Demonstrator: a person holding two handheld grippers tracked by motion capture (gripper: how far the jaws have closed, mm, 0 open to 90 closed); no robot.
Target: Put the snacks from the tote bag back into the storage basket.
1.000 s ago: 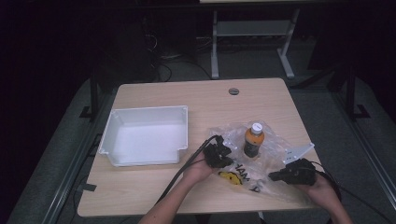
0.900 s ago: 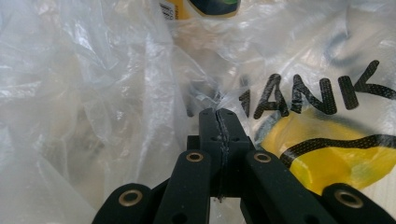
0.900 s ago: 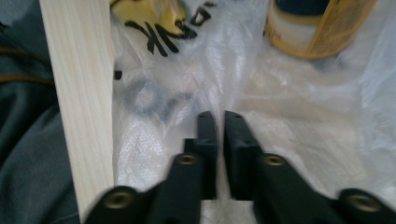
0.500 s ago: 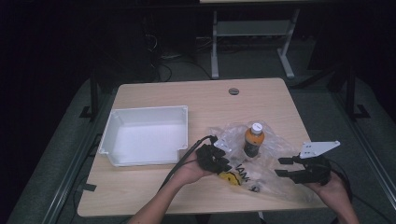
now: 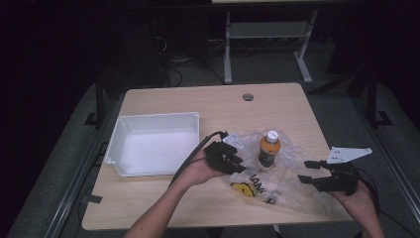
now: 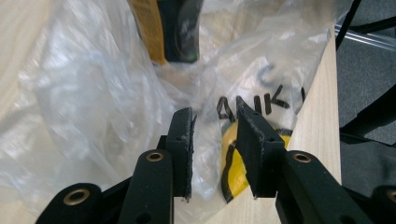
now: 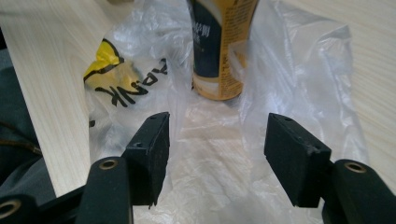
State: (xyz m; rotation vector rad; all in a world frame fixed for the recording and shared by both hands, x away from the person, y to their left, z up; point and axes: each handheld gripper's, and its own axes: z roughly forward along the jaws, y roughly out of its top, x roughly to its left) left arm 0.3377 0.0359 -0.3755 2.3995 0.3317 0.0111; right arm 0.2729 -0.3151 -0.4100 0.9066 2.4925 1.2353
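Clear plastic bag (image 5: 285, 183) lies crumpled on the tabletop (image 5: 163, 208) near its front right edge, orange drink bottle (image 5: 269, 148) standing upright on it, white tray (image 5: 153, 144) well apart to the left. Left claw (image 5: 236, 166) at the bag's left edge, jaws just been opening, now parted, with a fold of the film between them, pads not pressing on it. Right claw (image 5: 308, 172) over the bag's right side, jaws just been opening, spread wide, pinching nothing.

Bag (image 5: 287, 183) was thin crinkly clear plastic, pretty glossy; table (image 5: 208, 99) was matt light wood; tray (image 5: 153, 144) was smooth white plastic.
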